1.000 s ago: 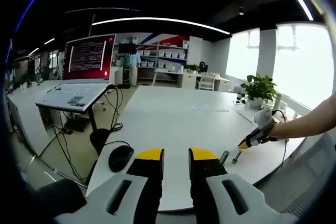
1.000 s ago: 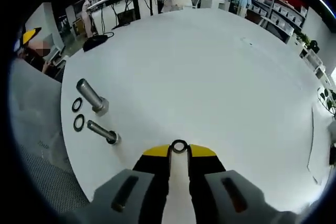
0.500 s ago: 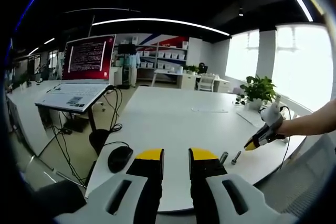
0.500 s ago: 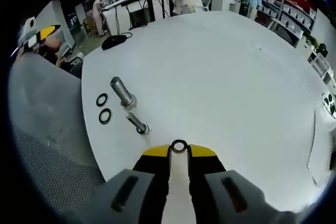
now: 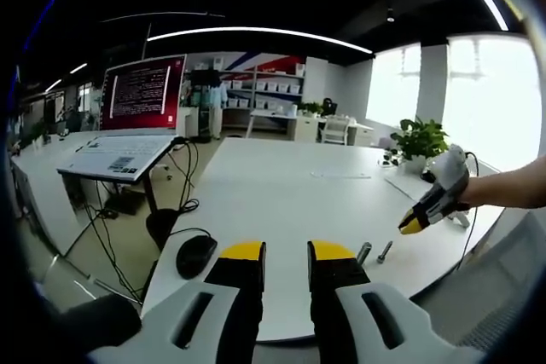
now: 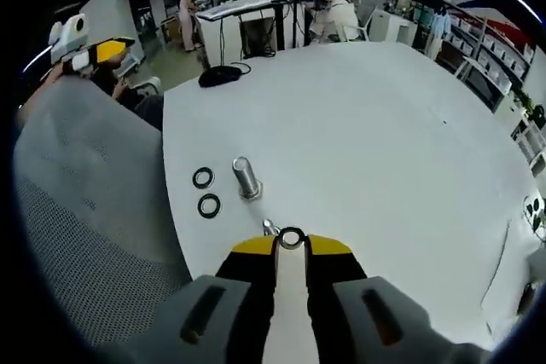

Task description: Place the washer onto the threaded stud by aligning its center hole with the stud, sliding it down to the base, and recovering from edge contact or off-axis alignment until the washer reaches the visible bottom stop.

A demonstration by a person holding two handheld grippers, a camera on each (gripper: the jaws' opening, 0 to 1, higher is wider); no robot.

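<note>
right gripper (image 6: 291, 245): jaws pressing together on a washer (image 6: 291, 237), pinching it by its lower rim so the ring is standing up above the yellow tips; hovering over the white table (image 6: 367, 151); also showing in the left gripper view (image 5: 412, 224), out past the studs.
left gripper (image 5: 287, 255): jaws sitting slightly apart, gripping nothing, hanging near the table edge (image 5: 281, 202).
washer location: sitting at the right gripper's tips, just above the small stud (image 6: 269, 227), whose top is peeking out just left of the ring; not on it yet.
studs: large stud (image 6: 245, 176) standing upright beyond the small one; both appearing in the left gripper view, small (image 5: 384, 251) and large (image 5: 363, 254).
spare washers: two dark rings (image 6: 203, 178) (image 6: 208, 205) lying flat beside the large stud.
other: mouse (image 5: 195, 255) and laptop (image 5: 128, 144) sitting off to the side.
handling guess: washer looking like thin rigid metal, light, smooth, likely slipping or pivoting in an edge pinch.
grip advice: keeping the pinch on the outer rim only, leaving the centre hole free for the thread.
step: judging as alignment phase; hole needing to centre over the stud tip before sliding down.
</note>
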